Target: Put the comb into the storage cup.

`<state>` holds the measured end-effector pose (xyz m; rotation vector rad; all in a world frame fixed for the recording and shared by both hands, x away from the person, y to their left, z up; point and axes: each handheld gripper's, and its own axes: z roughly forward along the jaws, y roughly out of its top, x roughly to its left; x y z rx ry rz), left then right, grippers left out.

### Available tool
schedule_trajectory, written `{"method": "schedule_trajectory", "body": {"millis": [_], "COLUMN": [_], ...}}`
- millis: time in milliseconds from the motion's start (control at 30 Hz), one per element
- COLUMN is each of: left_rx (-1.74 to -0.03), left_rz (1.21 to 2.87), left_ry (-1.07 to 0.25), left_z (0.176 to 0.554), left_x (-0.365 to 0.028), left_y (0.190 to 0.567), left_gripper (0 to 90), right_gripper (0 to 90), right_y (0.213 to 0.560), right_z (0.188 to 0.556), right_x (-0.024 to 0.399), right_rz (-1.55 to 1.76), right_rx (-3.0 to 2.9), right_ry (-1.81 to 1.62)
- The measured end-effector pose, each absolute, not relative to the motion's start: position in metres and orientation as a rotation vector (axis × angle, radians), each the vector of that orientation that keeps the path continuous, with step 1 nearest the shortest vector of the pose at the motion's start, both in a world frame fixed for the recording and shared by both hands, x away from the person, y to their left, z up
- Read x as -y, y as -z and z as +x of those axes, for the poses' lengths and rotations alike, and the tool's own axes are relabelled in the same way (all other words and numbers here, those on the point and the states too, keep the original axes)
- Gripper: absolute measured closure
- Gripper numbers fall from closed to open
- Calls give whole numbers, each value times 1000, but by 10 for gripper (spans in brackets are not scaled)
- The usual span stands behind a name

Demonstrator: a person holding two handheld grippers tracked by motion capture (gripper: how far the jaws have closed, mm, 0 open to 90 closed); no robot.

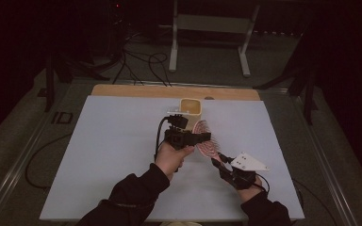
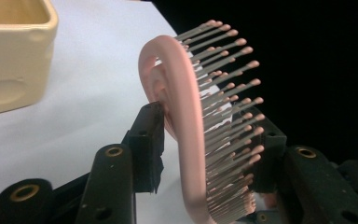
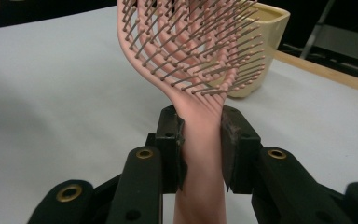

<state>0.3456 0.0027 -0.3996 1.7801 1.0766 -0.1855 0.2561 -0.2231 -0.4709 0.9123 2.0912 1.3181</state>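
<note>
Jaws of our right gripper clamp the pink hairbrush handle; our left gripper pinches its bristled head.

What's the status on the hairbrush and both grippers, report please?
Right gripper shut on pink hairbrush handle. Left gripper clamped across brush head, bristle side. Brush off the table, cream cup just beyond. Nothing in the way.
</note>
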Motion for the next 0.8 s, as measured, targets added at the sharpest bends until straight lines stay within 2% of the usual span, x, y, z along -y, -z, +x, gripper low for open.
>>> {"method": "schedule_trajectory", "body": {"millis": [267,700,733,800], "left_rx": [-1015,-962,-955,-950], "left_rz": [1781,1797,1799,1797], "left_ry": [219,174,168,161], "left_z": [343,339,339,339], "left_x": [0,5,5,4], "left_y": [395,382,381,380], "left_gripper": [646,654,655,655], "right_gripper": [697,690,686,610], "right_y": [471,468,468,468], "right_z": [256,255,255,256], "right_x": [223,225,225,226], "right_rz": [913,906,905,906], "right_rx": [-2095,-2054,-2053,-2058], "right_ry": [-1317,-1362,-1368,-1381]}}
